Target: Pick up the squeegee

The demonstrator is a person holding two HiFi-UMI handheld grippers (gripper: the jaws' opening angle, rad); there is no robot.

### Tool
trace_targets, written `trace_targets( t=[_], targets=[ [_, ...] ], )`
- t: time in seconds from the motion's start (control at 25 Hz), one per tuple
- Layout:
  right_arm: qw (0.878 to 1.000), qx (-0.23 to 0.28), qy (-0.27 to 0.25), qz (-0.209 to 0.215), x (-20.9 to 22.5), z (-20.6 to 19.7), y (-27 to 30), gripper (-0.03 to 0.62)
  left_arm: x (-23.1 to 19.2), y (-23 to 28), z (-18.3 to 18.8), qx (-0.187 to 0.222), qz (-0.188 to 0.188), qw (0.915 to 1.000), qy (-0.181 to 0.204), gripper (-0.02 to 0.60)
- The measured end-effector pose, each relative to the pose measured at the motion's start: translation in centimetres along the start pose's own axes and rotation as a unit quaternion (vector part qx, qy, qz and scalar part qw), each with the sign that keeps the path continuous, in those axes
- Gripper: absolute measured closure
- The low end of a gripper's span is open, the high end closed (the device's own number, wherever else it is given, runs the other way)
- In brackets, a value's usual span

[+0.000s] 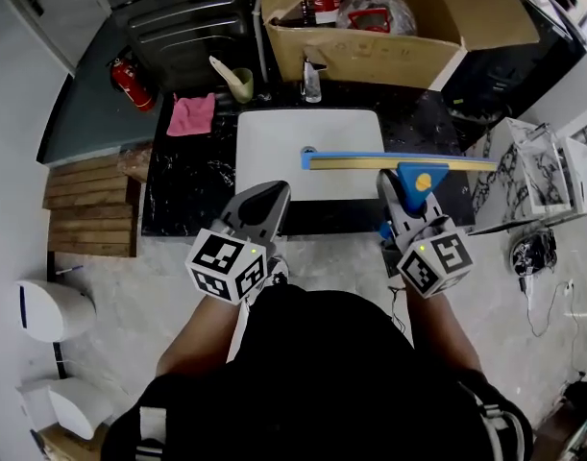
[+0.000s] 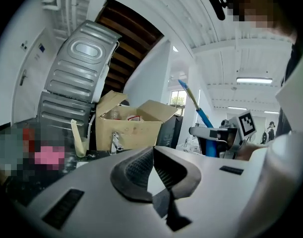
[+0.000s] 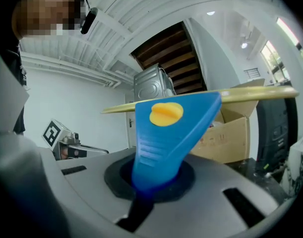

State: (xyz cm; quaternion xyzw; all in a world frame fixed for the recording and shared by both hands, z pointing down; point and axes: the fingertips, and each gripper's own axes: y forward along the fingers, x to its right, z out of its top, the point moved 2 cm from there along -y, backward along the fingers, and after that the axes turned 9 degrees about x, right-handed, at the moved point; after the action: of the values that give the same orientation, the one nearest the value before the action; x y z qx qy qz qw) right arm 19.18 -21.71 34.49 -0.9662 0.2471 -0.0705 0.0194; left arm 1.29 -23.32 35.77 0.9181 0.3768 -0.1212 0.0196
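- Well, the right tongs (image 1: 401, 192) are clamped on the blue handle of the squeegee (image 1: 389, 161) (in the right gripper view the handle sits wedged deep between the pads).
- Out past those tongs the handle widens into a wedge with a yellow knob on it. It carries a long blade, blue-backed with a yellowish edge, lying crosswise to the tongs.
- Seen from the right gripper view, the squeegee (image 3: 166, 133) is held up in the air with wall and ceiling behind it, not resting on anything.
- Beside them, the left tongs (image 1: 274, 192) are together at the tips and grip nothing, well apart from the squeegee.
- Just ahead of both tongs is a dark table (image 1: 192, 185) with a white basin (image 1: 307, 133) set into it. From above, the blade crosses the basin's near right part.
- Beyond the basin, further from the tongs, stand a tap (image 1: 312, 80) and an open cardboard box (image 1: 370, 56).
- Off past the left tongs lies a pink cloth (image 1: 191, 113), and further out a red fire extinguisher (image 1: 132, 83).
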Motion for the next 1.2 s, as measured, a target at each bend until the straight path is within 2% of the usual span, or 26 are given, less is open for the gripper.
trace_targets(
  t=[0.12,0.28,0.52,0.8,1.04,1.2],
  targets=[
    [1.000,0.006,0.011,0.002,0.3,0.5,-3.2,0.585,2.6,-0.8,-0.4,0.007,0.016,0.9996,-0.022,0.565],
    [1.000,0.015,0.023,0.007,0.7,0.8,-6.9,0.585,5.7,-2.5,-1.0,0.016,0.037,0.9991,-0.013,0.565],
    [0.999,0.010,0.014,0.030,0.0,-0.3,-11.4,0.585,9.9,-5.7,-2.5,0.022,0.070,0.9973,-0.005,0.565],
    [0.999,0.002,0.013,0.044,-0.5,-0.9,-13.7,0.585,10.7,-8.2,-2.9,0.003,0.124,0.9922,0.006,0.565],
    [0.999,0.003,0.010,0.039,-1.4,-0.9,-14.2,0.585,10.7,-9.4,-2.3,0.000,0.124,0.9921,0.014,0.565],
    [1.000,0.007,0.002,0.026,-2.3,-0.4,-13.9,0.585,10.1,-9.8,-1.3,0.008,0.107,0.9941,0.019,0.565]
  ],
)
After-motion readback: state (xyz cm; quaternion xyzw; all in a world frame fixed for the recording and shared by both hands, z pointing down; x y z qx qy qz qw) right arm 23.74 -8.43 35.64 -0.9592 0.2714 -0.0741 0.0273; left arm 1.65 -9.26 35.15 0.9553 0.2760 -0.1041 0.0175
